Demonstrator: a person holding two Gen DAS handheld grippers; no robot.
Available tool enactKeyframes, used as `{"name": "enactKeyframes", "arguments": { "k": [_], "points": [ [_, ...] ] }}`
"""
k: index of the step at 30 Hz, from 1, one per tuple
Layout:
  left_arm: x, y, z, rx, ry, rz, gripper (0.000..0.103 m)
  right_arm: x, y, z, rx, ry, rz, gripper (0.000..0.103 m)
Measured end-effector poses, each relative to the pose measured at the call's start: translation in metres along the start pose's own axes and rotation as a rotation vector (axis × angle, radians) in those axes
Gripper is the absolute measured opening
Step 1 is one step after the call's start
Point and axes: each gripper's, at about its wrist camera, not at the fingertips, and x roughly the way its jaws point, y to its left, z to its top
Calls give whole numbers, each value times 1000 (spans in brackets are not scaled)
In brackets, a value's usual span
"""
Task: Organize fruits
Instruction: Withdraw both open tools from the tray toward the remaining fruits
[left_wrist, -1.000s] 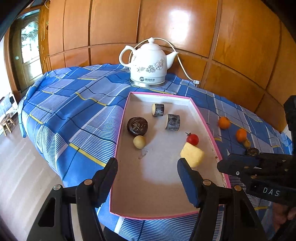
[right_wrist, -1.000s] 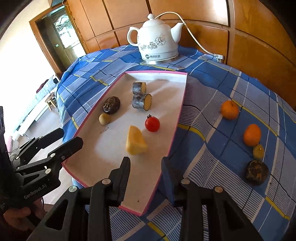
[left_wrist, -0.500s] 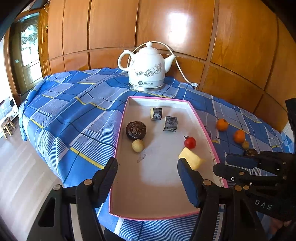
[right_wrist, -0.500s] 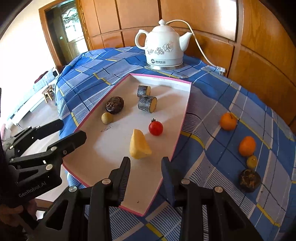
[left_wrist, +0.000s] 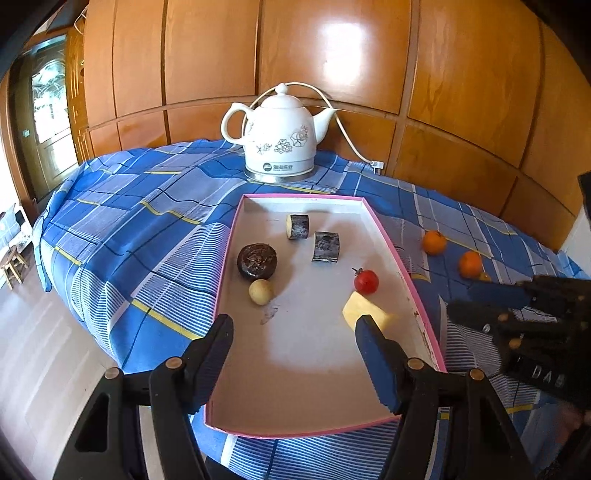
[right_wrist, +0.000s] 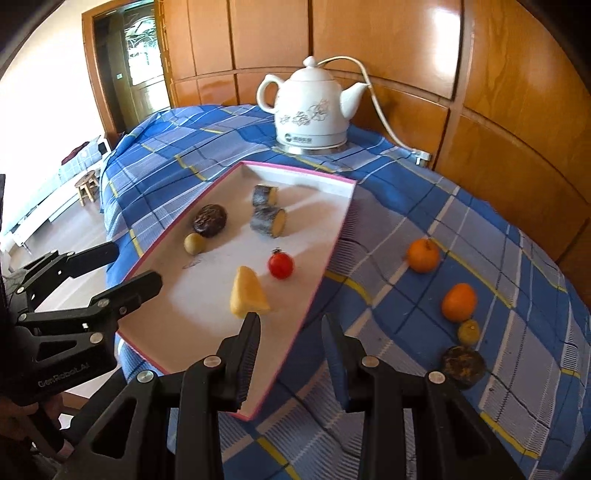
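Wood panelling backs my view, and a blue plaid cloth (left_wrist: 122, 229) covers the tabletop, with a white kettle (left_wrist: 279, 134) at its far edge. My left gripper (left_wrist: 293, 328) hovers with its jaws fairly wide and empty over the near end of the pink-rimmed tray (left_wrist: 402, 258). My right gripper (right_wrist: 290, 328) hangs narrow and empty above the tray's right rim. Inside the tray lie a yellow wedge (right_wrist: 247, 293), a cherry tomato (right_wrist: 281, 265), two cut dark-skinned pieces (right_wrist: 267, 219) and a dark round fruit (right_wrist: 209, 219). Two oranges (right_wrist: 423, 254) sit on the cloth near the right edge.
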Motion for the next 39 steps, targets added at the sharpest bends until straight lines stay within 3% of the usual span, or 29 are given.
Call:
{"name": "enactKeyframes", "arguments": {
  "k": [18, 34, 39],
  "points": [
    [-4, -21, 1, 67, -5, -21, 69, -26, -66, -2, 7, -2, -145, 35],
    [-1, -42, 1, 131, 11, -37, 69, -46, -159, -14, 79, -1, -308, 35],
    [1, -52, 2, 157, 19, -45, 69, -42, -194, -27, 156, 9, -334, 35]
  ]
}}
